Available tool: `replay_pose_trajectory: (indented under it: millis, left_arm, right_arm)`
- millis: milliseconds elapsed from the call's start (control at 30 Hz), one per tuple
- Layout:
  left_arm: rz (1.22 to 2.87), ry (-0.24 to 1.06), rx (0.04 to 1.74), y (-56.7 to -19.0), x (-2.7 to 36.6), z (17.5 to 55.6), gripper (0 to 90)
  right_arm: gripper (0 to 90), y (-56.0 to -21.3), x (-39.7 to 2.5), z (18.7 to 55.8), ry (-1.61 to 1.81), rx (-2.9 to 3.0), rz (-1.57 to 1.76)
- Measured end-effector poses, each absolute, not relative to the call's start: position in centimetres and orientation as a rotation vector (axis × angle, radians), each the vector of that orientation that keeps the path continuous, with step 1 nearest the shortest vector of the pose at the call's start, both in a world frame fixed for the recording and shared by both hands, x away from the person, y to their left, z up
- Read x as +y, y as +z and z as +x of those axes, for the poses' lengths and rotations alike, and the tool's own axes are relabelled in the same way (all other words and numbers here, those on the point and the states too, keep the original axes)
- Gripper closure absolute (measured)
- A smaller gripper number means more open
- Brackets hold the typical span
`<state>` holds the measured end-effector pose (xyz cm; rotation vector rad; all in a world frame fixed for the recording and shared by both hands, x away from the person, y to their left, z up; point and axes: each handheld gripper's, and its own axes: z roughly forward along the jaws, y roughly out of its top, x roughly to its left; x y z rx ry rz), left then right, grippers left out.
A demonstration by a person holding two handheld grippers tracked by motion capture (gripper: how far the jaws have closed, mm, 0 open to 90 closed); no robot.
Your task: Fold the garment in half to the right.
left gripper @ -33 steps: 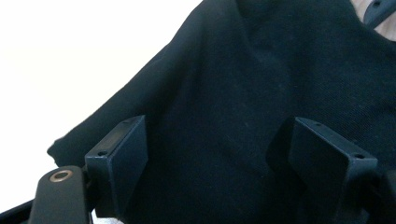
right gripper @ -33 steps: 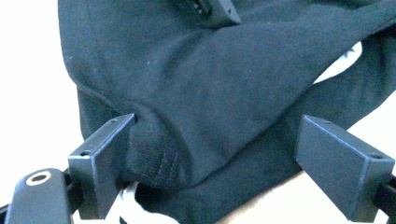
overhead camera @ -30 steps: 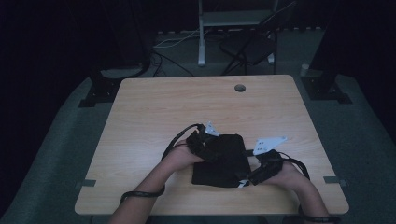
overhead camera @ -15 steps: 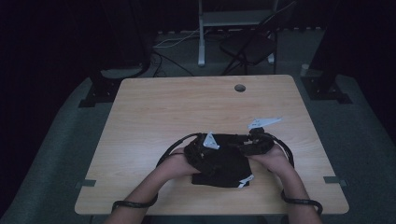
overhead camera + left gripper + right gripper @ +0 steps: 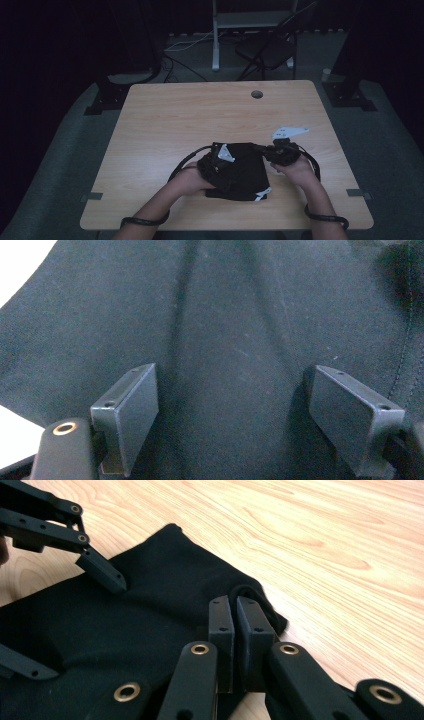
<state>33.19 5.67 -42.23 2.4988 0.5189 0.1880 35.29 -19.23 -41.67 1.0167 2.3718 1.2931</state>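
Observation:
A black cloth (image 5: 240, 172) lies folded on the wooden table (image 5: 200, 115) near its front edge. My left gripper (image 5: 221, 153) rests on the cloth's left part, open; in the left gripper view its jaws (image 5: 232, 372) stand wide apart against the dark fabric (image 5: 230, 310). My right gripper (image 5: 267, 150) is at the cloth's far right corner. In the right gripper view it (image 5: 235, 600) is shut on a pinched fold of the cloth (image 5: 150, 605), and the left gripper (image 5: 85, 630) is spread over the fabric at the left.
The table has a round cable hole (image 5: 257, 94) near its far edge. Bare wood extends behind and to both sides of the cloth. A chair (image 5: 265, 50) and a stand (image 5: 216, 35) are on the floor beyond the table.
My right gripper has moved from the cloth's near right side up to its far right corner and holds the fabric there. The left gripper has stayed on the cloth.

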Motion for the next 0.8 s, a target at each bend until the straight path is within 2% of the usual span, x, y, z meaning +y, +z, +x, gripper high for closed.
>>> replay_pose_trajectory:
  millis: [33,100,267,333,367,400,500,667,700,767,800]
  left_arm:
    - [2.497,0.185,0.523,-42.2,5.7,33.2,20.4]
    - [2.496,0.185,0.524,-42.3,5.7,33.1,20.4]
    - [2.486,0.184,0.525,-42.3,5.8,33.1,20.4]
    - [2.490,0.189,0.520,-42.3,5.7,33.1,20.4]
    - [2.490,0.189,0.520,-42.3,5.7,33.1,20.4]
    - [2.484,0.189,0.522,-42.3,5.7,33.1,20.4]
    - [2.484,0.195,0.510,-42.3,5.7,33.0,20.4]
    - [2.487,0.188,0.490,-42.2,5.8,33.1,20.4]
    - [2.483,0.192,0.486,-42.2,5.8,33.1,20.3]
    - [2.462,0.167,0.464,-41.9,6.0,33.0,20.3]
    - [2.462,0.167,0.464,-41.9,6.0,33.0,20.3]
  right_arm:
    - [82.5,-41.7,-19.4,35.3,1.286,2.364,1.028]
    - [82.0,-41.8,-19.7,35.3,1.289,2.352,1.054]
    - [74.1,-43.1,-20.4,35.1,1.132,2.361,1.067]
    - [64.7,-42.4,-20.4,34.7,1.241,2.250,0.984]
    - [64.7,-42.4,-20.4,34.7,1.241,2.250,0.984]
    - [62.1,-41.8,-20.2,34.6,1.332,2.207,0.940]
    - [54.9,-41.1,-18.7,34.9,1.327,2.211,0.882]
    - [48.3,-43.2,-16.6,35.8,1.063,2.383,0.799]
    - [44.5,-43.4,-16.7,36.0,1.074,2.387,0.822]
    - [31.4,-43.8,-16.9,36.3,1.102,2.382,0.900]
    - [31.4,-43.8,-16.9,36.3,1.102,2.382,0.900]
